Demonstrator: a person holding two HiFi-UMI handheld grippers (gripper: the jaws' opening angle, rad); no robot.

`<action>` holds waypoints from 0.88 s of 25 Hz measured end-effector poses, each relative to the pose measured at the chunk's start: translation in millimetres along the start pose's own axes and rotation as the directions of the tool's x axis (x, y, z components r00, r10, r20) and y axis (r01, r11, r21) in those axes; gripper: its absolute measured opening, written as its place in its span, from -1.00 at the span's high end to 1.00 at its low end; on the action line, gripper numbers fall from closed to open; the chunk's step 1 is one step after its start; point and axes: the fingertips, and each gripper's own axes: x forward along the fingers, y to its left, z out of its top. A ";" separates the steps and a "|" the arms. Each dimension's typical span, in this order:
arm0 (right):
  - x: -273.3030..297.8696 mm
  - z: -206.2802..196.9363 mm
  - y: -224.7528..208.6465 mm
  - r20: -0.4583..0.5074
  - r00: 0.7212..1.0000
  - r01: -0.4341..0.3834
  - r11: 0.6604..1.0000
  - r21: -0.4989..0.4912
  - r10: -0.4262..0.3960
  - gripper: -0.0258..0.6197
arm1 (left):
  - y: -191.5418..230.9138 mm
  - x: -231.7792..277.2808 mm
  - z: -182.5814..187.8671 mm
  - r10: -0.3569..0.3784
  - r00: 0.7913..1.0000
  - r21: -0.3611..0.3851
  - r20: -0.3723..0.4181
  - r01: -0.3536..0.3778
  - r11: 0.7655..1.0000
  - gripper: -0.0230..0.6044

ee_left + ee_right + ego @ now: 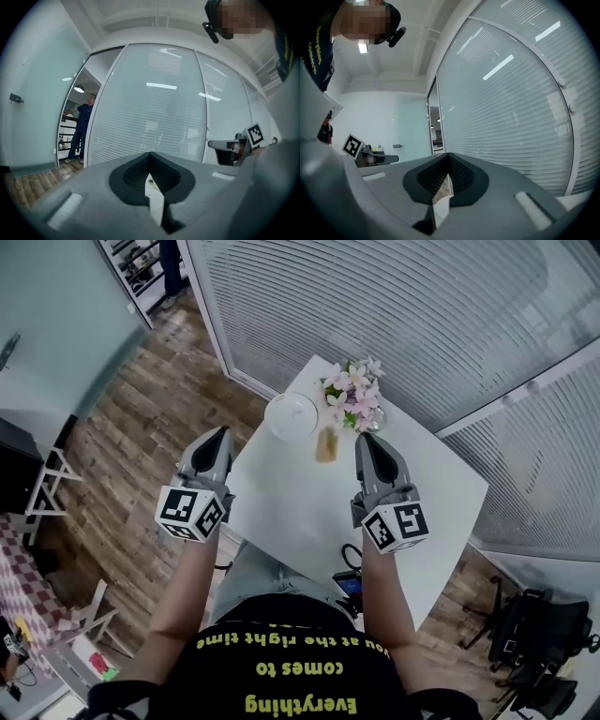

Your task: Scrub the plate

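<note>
I see the plate (292, 416), white and round, lying near the far corner of the white bench (309, 512). Just to its right stands a bunch of pink and white flowers (354, 395). A small tan object (326, 444), which I cannot identify, sits just in front of the plate's right side.

My left gripper (222, 432) shows to the left of the bench's edge, against the wooden floor (141, 418). Its tip points toward the far end of the bench and is apart from the plate. In the left gripper view its jaws are pressed together with nothing between them.

My right gripper (364, 437) hovers over the bench, near the tan object and in front of the flowers. Its jaws are also closed and hold nothing.

Behind the bench runs a glass wall with blinds (422, 324). In the left gripper view a person (83, 126) stands in a doorway at the left of that wall.
</note>
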 end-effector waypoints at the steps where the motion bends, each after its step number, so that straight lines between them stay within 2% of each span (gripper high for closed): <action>1: 2.0 -0.5 -1.2 -0.002 1.000 0.008 1.000 0.000 -0.008 0.90 | 2.5 3.7 -0.1 -0.005 1.000 0.000 -0.002 0.005 1.000 0.93; 8: 15.2 -6.5 -12.7 -0.019 0.998 0.054 0.999 0.003 -0.054 0.90 | 19.3 30.4 -4.7 -0.032 0.999 -0.016 -0.019 0.031 0.999 0.93; 14: 24.3 -21.3 -23.3 -0.045 0.994 0.096 0.995 0.013 -0.095 0.90 | 26.4 54.0 -14.7 -0.063 0.996 0.013 -0.056 0.064 0.998 0.93; 22: 34.1 -43.7 -35.3 -0.099 0.984 0.149 0.989 0.013 -0.147 0.90 | 38.9 85.7 -38.4 -0.106 0.989 -0.027 -0.103 0.104 0.994 0.93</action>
